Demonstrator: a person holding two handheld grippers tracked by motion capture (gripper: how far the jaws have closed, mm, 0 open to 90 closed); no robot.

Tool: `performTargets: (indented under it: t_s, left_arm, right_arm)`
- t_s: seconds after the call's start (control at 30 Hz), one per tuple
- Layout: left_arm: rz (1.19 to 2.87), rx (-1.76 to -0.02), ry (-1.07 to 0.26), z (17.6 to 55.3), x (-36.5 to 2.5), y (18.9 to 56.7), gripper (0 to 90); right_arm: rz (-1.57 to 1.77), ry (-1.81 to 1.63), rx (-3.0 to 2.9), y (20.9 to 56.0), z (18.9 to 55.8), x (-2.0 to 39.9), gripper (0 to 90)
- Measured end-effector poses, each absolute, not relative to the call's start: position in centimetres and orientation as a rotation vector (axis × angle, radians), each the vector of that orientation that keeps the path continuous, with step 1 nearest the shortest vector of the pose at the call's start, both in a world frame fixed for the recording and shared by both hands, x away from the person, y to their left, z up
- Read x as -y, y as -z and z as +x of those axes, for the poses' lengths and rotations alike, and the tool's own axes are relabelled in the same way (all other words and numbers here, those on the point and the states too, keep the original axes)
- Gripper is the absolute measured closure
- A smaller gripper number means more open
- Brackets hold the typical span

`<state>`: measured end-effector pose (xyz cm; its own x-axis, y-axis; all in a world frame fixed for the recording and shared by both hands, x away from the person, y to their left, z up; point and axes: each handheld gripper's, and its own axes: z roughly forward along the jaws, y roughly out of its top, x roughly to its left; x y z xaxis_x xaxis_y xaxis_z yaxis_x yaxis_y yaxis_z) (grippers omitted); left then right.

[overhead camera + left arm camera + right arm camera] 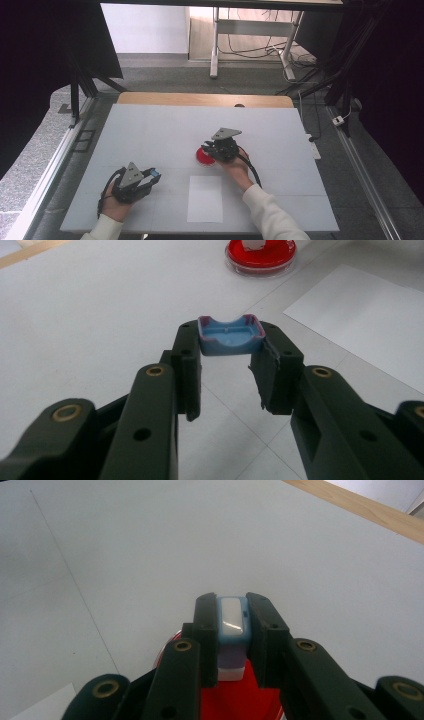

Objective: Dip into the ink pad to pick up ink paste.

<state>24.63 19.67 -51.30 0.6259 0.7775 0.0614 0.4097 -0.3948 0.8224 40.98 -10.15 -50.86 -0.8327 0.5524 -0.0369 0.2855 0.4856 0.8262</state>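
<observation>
Stamp point(233, 625) clamped upright in right gripper point(216, 146), its base down in the red ink dish point(204, 156), so inking looks underway; pressing onto the white paper point(205, 198) nearby not yet done. Blue cap point(231, 334) is pinched in left gripper point(231, 340), well apart, left of paper

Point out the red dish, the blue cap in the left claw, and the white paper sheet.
red dish point(260, 260), left gripper view, on its red inner floor.
blue cap point(231, 336), left gripper view, on its hollow inside face.
white paper sheet point(205, 199), high view, at its middle.
</observation>
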Motion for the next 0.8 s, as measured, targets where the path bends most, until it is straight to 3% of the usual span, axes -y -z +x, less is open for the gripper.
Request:
performTargets:
  t_s: [0.8]
  left_arm:
    - [2.022, -0.928, -0.570, 24.6, -19.8, 51.2, 65.4]
  right_arm:
    - [0.731, -1.333, -2.397, 49.6, 40.6, 10.9, 75.7]
